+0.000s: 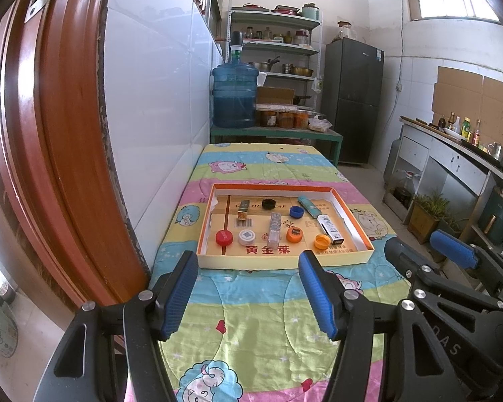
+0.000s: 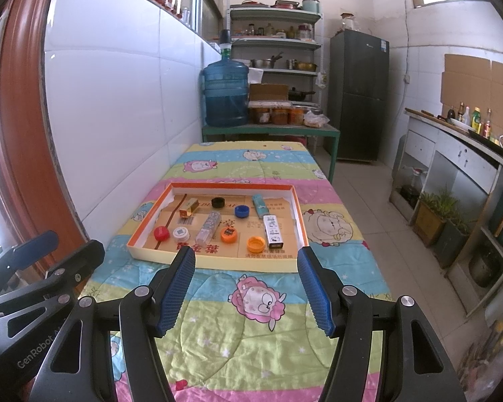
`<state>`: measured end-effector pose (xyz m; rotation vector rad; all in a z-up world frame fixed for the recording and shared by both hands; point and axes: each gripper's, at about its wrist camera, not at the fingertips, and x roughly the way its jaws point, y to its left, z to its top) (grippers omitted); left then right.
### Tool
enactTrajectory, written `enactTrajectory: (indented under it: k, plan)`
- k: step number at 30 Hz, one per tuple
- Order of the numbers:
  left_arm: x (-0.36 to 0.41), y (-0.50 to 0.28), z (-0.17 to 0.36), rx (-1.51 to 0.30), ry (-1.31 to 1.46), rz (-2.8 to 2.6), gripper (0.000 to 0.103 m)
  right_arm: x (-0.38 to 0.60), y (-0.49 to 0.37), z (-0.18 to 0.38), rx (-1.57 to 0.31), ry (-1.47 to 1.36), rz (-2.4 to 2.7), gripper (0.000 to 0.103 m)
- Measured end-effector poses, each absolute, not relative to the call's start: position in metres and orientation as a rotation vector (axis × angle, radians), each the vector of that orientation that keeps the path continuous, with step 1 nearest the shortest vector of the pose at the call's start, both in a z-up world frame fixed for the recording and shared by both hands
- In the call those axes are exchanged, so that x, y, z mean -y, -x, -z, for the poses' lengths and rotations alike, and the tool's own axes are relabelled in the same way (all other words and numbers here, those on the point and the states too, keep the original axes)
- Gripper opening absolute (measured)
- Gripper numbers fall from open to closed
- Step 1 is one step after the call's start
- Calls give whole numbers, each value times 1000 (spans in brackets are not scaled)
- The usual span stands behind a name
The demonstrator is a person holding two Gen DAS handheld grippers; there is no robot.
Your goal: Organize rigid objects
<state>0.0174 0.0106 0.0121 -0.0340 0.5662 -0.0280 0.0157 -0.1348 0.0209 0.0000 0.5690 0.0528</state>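
Both grippers wait short of the tray.
Left gripper point(image 1: 248, 261) and right gripper point(image 2: 246, 258) gape empty; caps and boxes lie in the tray point(image 1: 285, 261) ahead, clear box point(image 1: 274, 231) lengthwise.

A shallow orange-rimmed cardboard tray point(image 1: 352, 221) is lying flat on the table, holding a scatter of small items. Red point(image 1: 224, 237), white point(image 1: 246, 237) and two orange bottle caps point(image 1: 294, 235) point(image 1: 322, 242) are sitting along its near side, with black point(image 1: 268, 203) and blue caps point(image 1: 296, 211) farther back. A gold box point(image 1: 243, 210), a clear case point(image 1: 274, 231), a teal box point(image 1: 310, 205) and a white box point(image 1: 331, 230) are lying lengthwise among them.
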Motion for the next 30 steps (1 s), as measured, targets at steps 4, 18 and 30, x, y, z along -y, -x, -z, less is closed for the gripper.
enactTrajectory:
  k: [4,18,30]
  plan:
    - [-11,-18,-11,-567,34,28,63,135,-16,-21,-570,0,-53,65]
    - [-11,-20,-5,-573,33,28,63,134,-17,-15,-573,-8,-51,65]
    - [-10,-20,-1,-577,33,33,63,134,-17,-15,-574,-6,-53,65]
